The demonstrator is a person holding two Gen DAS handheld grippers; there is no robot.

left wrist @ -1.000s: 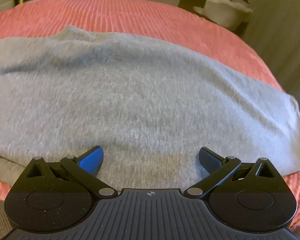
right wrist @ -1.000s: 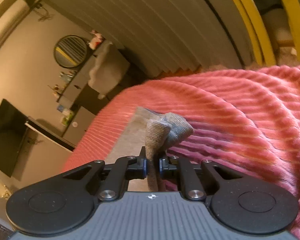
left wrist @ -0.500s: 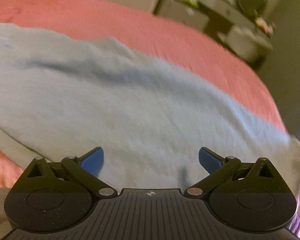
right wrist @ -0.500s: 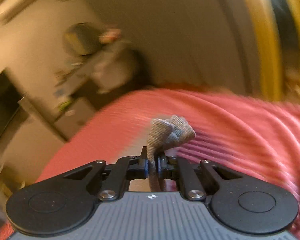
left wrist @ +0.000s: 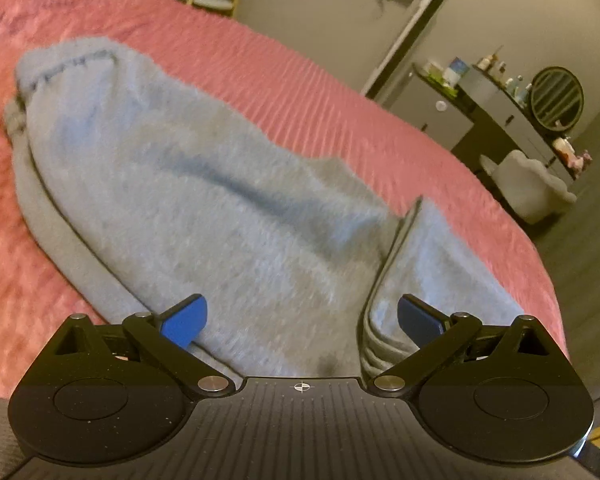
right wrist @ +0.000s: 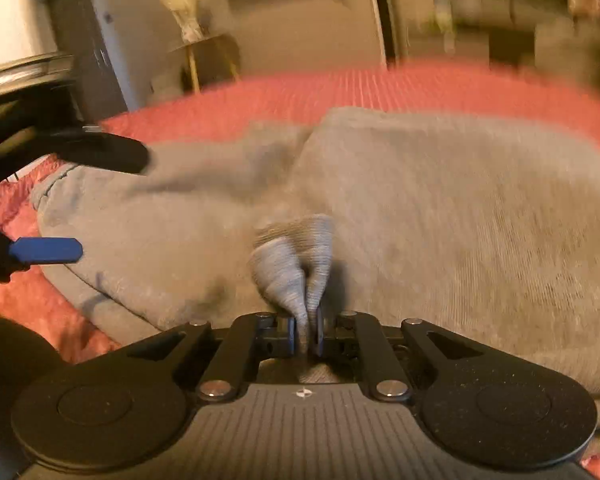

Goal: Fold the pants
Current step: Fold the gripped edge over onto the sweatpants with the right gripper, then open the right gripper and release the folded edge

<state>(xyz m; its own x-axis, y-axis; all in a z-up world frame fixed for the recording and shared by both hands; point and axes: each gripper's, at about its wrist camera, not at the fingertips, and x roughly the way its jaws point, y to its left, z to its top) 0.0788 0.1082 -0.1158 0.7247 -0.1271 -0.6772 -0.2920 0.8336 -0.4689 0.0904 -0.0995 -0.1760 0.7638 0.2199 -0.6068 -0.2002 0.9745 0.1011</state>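
Observation:
Grey pants (left wrist: pixel 204 200) lie across a pink ribbed bedspread (left wrist: pixel 300 80), with a folded-over layer (left wrist: pixel 428 264) at the right. My left gripper (left wrist: pixel 302 320) is open, its blue pads low over the pants. My right gripper (right wrist: pixel 308 330) is shut on a bunched cuff of the pants (right wrist: pixel 296 256) and holds it above the spread-out pants (right wrist: pixel 460 208). The left gripper (right wrist: pixel 80 204) shows at the left edge of the right wrist view, open.
A dresser with a round mirror (left wrist: pixel 556 96) and a pale armchair (left wrist: pixel 528 188) stand beyond the bed's far right edge. A small gold side table (right wrist: pixel 204 56) stands past the bed's far side. The bed edge drops off at the right (left wrist: pixel 540 272).
My right gripper swung round with the cuff, from facing the room to facing over the pants. A folded layer now lies at the right in the left view. The left gripper stayed open.

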